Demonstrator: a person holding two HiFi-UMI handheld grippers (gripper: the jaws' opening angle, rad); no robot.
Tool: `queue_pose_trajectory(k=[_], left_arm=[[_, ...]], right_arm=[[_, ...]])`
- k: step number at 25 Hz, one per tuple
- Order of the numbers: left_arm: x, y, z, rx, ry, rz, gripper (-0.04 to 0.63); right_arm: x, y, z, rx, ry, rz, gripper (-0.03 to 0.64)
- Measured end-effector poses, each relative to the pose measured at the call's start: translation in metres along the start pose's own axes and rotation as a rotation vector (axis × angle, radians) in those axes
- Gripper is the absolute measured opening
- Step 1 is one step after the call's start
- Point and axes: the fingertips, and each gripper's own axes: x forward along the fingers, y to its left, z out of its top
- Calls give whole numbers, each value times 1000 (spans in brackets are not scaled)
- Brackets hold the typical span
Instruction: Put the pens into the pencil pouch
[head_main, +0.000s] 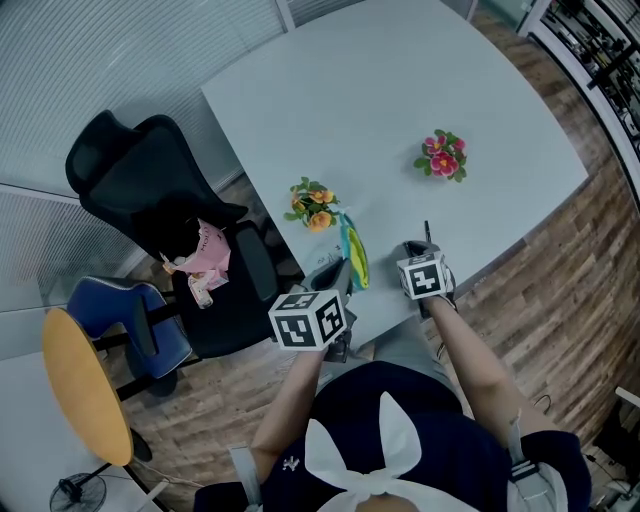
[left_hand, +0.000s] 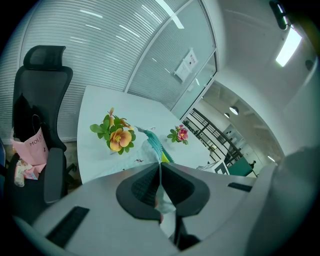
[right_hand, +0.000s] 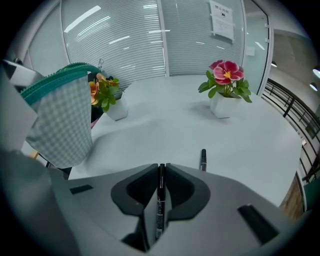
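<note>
**A:** What did the right gripper (right_hand: 161, 169) hold?

**B:** Its jaws were clamped on a black pen (right_hand: 160, 200) that lay lengthwise along them, above the tabletop's (right_hand: 165, 130) near edge.

**A:** And the pencil pouch (right_hand: 59, 117)?

**B:** Just to its left, held up with the zipper on top. The left gripper (left_hand: 161, 172) had its jaws pinched tight on the fabric. A second pen (right_hand: 203, 160) lay just beyond.

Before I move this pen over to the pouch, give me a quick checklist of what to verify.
1. Right gripper shut on the pen: ok.
2. Left gripper clamped on the pencil pouch: ok.
3. Pouch mouth open wide enough: cannot tell.
4. Second pen lying on the table, within easy sight: ok.
5. Clearance from the orange flowers just behind the pouch: cannot tell.
</note>
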Motion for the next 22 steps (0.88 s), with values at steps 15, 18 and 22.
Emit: queue_pose_trajectory(k=[15,18,22], left_arm=[[-8,-6,0,24,-8,-21,29],[-9,-6,-1,25,-12,-28,29],[-12,-5,-2,23,-11,-32,29]], right_arm=[[-47,2,15,76,-129,18,54],[-58,2,19,98,-157,25,54],[-72,5,26,122,-198,33,52]])
